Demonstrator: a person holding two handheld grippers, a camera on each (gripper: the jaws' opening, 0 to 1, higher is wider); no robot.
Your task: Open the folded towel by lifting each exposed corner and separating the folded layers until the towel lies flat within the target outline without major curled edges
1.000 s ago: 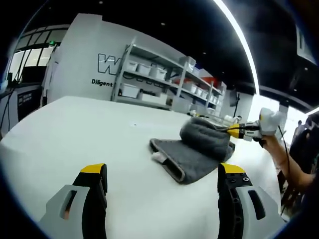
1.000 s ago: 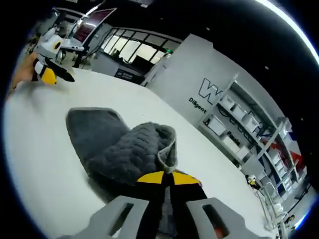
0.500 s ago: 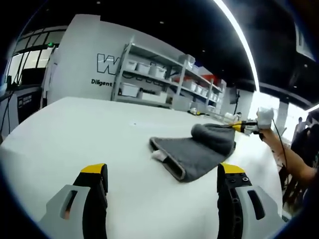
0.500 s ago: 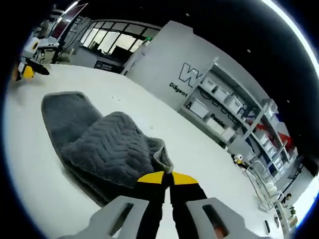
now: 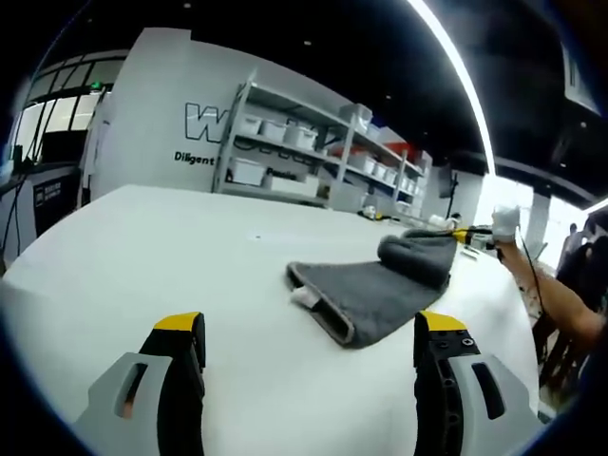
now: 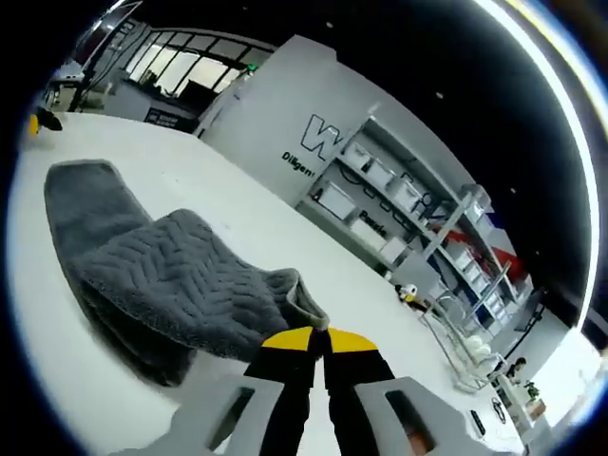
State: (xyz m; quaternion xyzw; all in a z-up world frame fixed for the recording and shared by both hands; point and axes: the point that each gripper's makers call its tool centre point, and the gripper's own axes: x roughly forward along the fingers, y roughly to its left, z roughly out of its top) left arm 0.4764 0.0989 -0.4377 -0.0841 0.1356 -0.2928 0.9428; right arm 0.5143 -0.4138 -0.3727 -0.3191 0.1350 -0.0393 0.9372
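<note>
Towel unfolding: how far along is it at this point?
Done: the top layer of the grey towel is peeled back off the lower one. In hand: the right gripper is shut on a towel corner, holding that fold raised above the white table. Left: the lifted half is bunched, not flat; the left gripper is open and apart from the towel. I can see no outline.

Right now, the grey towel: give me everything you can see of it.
The towel is dark grey, plush, with a herringbone texture on its upper layer and a hemmed edge. It lies partly folded on the white table: the bottom layer is spread flat, and the top layer is peeled up into a hump. The right gripper is shut on a corner of that layer and holds it raised. The left gripper is open and apart from it.
</note>
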